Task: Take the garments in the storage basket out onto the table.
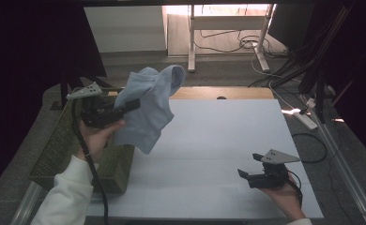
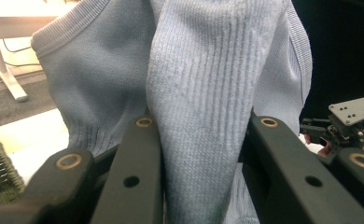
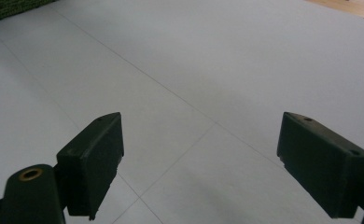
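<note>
A light blue ribbed sock [image 1: 148,105] hangs in the air over the table's left edge, pinched by my left gripper [image 1: 129,106]. In the left gripper view the sock [image 2: 203,93] fills the space between the two black jaws, which press on a thick fold of it. My right gripper [image 1: 243,176] rests low over the white table near the front right corner. Its jaws stand wide apart in the right gripper view [image 3: 201,158], with bare table between them.
A woven green basket [image 1: 59,150] sits at the table's left edge, under and behind the left hand. The white table top [image 1: 218,140] spreads out in the middle. Beyond the far edge are table legs [image 1: 191,42] and cables [image 1: 284,70] on the floor.
</note>
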Available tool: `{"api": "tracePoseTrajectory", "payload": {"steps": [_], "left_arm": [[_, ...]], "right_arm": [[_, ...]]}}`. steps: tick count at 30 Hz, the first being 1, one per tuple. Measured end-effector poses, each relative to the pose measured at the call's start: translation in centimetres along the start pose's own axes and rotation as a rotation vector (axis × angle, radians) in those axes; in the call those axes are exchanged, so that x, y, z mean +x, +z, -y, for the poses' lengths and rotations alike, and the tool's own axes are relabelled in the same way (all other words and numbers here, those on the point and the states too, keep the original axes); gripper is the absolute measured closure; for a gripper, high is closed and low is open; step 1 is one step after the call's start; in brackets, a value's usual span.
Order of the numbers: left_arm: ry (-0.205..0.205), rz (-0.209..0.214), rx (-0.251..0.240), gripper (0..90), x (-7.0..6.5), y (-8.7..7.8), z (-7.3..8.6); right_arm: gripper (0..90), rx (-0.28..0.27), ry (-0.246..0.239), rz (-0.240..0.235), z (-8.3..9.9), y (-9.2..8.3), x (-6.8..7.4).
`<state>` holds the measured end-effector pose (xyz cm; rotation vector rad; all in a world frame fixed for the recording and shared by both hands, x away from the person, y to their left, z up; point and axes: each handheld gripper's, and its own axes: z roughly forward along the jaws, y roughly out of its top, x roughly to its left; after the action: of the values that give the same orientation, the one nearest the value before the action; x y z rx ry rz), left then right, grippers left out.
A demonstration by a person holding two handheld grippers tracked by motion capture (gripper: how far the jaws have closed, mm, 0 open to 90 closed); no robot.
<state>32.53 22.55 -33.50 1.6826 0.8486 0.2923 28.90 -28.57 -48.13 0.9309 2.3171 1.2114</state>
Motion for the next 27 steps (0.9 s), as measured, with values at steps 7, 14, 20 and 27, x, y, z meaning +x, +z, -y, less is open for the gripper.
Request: {"api": "tracePoseTrajectory", "payload": {"steps": [7, 14, 20, 27], "left_arm": [[0.003, 0.020, -0.002, 74.4, -0.5, 0.8, -0.1], [0.012, 0.045, 0.007, 74.4, -1.2, 1.7, -0.1], [0.007, 0.064, 0.007, 74.4, -1.5, 2.3, 0.1], [0.013, 0.080, 0.013, 74.4, -2.2, 2.9, 0.3]], "right_arm": [[15.0, 0.002, -0.003, -0.002, 0.0, 0.0, 0.0], [15.0, 0.002, -0.003, -0.001, 0.0, 0.0, 0.0], [15.0, 0.001, -0.001, -0.001, 0.0, 0.0, 0.0], [15.0, 0.001, -0.003, -0.001, 0.0, 0.0, 0.0]]}}
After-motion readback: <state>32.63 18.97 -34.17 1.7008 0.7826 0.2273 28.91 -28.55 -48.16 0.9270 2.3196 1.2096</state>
